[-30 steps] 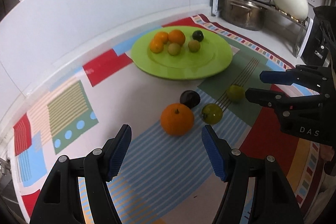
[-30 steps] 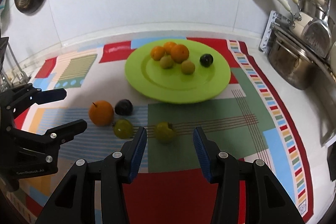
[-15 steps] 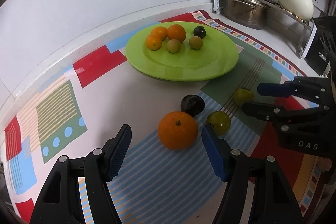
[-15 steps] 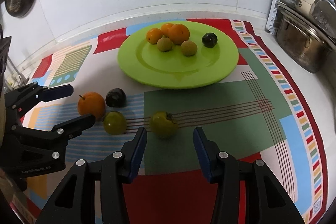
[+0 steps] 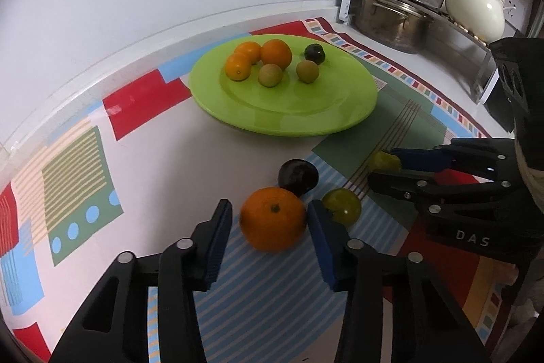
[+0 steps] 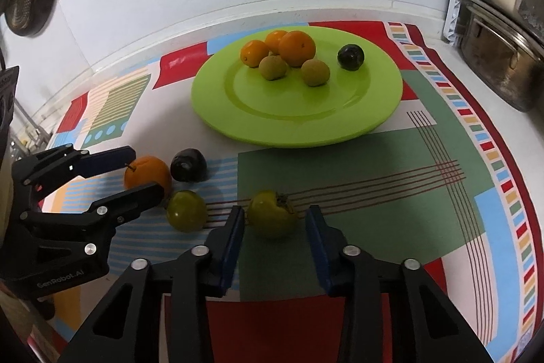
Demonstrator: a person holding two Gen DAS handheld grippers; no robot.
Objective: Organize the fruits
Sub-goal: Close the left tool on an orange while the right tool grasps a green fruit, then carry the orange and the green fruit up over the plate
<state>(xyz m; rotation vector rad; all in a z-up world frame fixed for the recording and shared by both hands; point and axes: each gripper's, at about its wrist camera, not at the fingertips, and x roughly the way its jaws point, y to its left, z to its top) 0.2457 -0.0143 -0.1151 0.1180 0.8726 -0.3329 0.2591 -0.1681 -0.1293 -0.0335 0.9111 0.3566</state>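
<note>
Left claw [image 5: 270,221] sat open around your orange [image 5: 273,219], low center; right claw [image 6: 274,220] open around green fruit [image 6: 272,213]. Pick-up step, I judged: close, then carry to plate [image 6: 295,125].

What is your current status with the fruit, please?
Left gripper open around large orange. Right gripper open around green persimmon. Round green plate unobstructed.

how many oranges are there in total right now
4. Three oranges sit clustered on the green plate. The fourth orange lies on the mat between the open left claw fingers. None looks hidden.
</note>
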